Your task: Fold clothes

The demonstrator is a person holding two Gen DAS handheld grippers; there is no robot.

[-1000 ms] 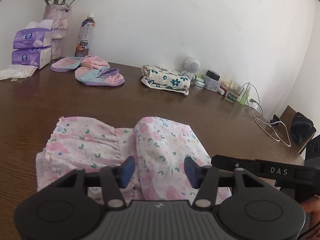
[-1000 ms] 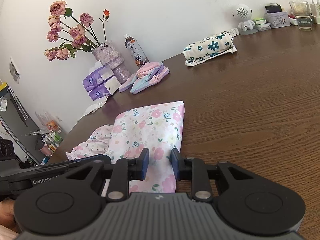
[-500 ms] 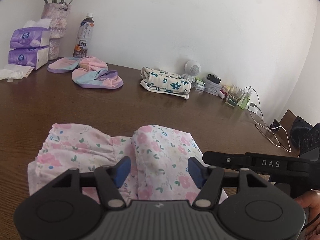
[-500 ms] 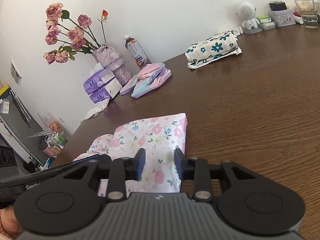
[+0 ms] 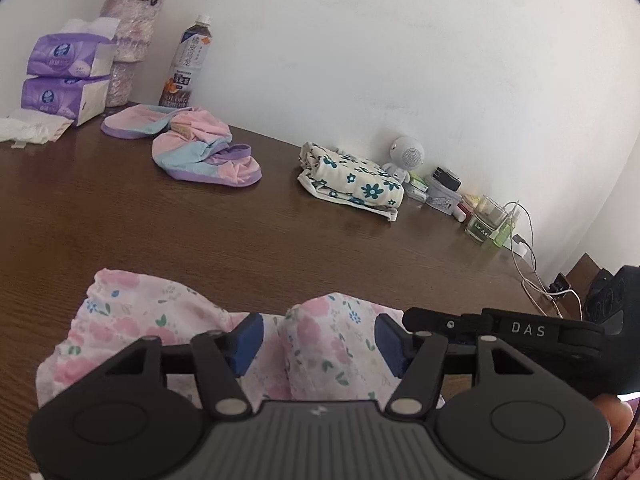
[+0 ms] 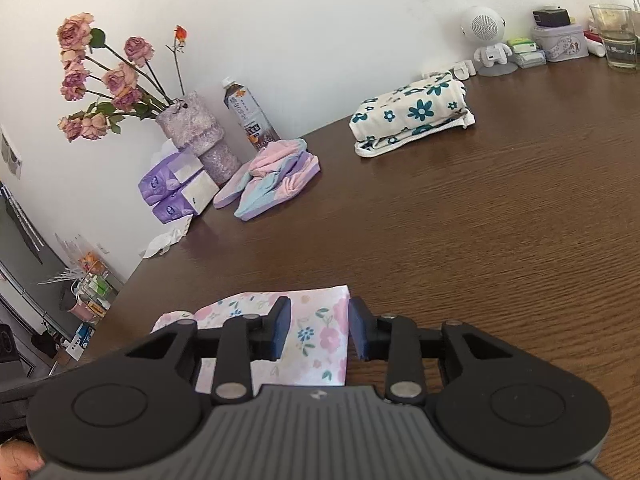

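Two grippers hang low over one pink floral garment (image 5: pixel 132 320) lying on the near part of the brown wooden table (image 5: pixel 280 240), probably because the next fold needs both ends taken together. The left gripper (image 5: pixel 318 338) has its jaws opening, with the raised fold of the cloth showing between them and neither pad pressing on it, so it holds nothing. The right gripper (image 6: pixel 318 328) has its jaws closing over the garment's squared corner (image 6: pixel 320 332); a gap shows on each side of the cloth, so I judge it not yet gripped. Farther back, a cream bundle with teal flowers (image 6: pixel 412 114) sits folded near the wall, and a pink, blue and purple piece (image 6: pixel 272 178) lies looser beside it, seemingly set out of the working space. As for containers: a mottled purple vase (image 6: pixel 200 136) holds dried roses (image 6: pixel 100 80), a drink bottle (image 6: pixel 250 114) stands capped beside it with dark liquid inside, and a clear glass (image 6: pixel 616 40) sits at the far right; what it contains I cannot tell
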